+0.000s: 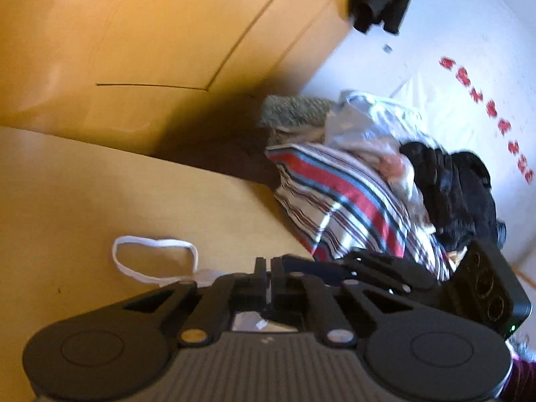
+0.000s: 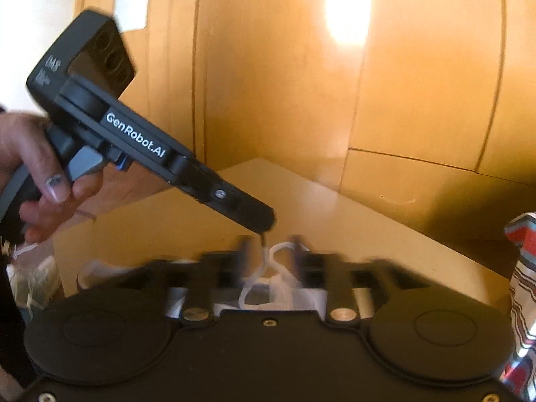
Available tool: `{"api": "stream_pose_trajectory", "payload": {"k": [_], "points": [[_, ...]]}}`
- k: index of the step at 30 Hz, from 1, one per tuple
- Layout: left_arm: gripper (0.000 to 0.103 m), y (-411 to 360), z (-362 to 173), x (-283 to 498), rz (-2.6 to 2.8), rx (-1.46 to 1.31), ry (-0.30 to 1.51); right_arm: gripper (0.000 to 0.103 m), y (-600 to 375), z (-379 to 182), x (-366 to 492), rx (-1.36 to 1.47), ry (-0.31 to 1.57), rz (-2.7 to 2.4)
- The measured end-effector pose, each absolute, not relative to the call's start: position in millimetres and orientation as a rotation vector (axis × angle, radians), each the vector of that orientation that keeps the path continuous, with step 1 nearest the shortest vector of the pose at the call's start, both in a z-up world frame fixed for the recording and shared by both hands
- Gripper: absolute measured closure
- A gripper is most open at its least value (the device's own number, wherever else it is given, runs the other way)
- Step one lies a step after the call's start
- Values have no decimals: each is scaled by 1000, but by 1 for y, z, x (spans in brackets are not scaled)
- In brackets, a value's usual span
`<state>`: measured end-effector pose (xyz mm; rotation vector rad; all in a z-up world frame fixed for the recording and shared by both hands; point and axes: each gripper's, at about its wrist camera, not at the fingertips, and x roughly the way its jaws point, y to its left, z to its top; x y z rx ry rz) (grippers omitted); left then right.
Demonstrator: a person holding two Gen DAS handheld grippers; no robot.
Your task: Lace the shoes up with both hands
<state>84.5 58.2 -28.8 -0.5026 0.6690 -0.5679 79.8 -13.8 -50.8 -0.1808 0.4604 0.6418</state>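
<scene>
While the left tongs (image 1: 268, 264) pinch the white lace (image 1: 150, 258), its loop lies crosswise; right tongs (image 2: 269, 251) stand parted.

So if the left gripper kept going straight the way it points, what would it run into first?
The left gripper, its jaws shut, points slightly down across the wooden tabletop. The white shoelace loop lies just left of that line, so it would probably meet the bare tabletop first, then the wooden cabinet beyond, though depth is unclear.

Warm, bright light, soft focus

We see glare on the wooden cabinet (image 2: 345, 10), motion blur on the right tongs (image 2: 269, 248), and fisheye bending at the edges.
</scene>
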Motion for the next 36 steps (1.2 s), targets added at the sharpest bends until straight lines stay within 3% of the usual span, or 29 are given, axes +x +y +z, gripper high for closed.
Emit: {"api": "stream_pose_trajectory", "payload": {"k": [5, 7, 11, 13, 14, 16, 21, 24, 29, 36], "points": [[101, 80, -37, 86, -558, -711, 664, 50, -48, -57, 92, 312, 608, 627], [101, 82, -37, 86, -560, -742, 658, 50, -62, -63, 95, 517, 648, 604], [101, 85, -34, 83, -570, -766, 640, 50, -95, -116, 89, 1238, 676, 517], [101, 83, -33, 81, -575, -754, 650, 54, -91, -124, 69, 1342, 676, 477], [101, 83, -33, 80, -577, -750, 653, 67, -87, -128, 63, 1318, 695, 447], [101, 82, -30, 79, -579, -729, 664, 83, -81, -122, 65, 1205, 707, 460], [101, 83, -24, 76, -598, -641, 686, 85, -44, -51, 59, 326, 559, 519], [101, 82, -24, 76, -629, -617, 701, 85, -23, -37, 52, 29, 492, 532], [101, 79, -24, 74, -659, -580, 716, 85, -14, -24, 40, -184, 411, 598], [101, 77, -25, 74, -673, -556, 723, 85, -26, -15, 46, -227, 435, 678]]}}
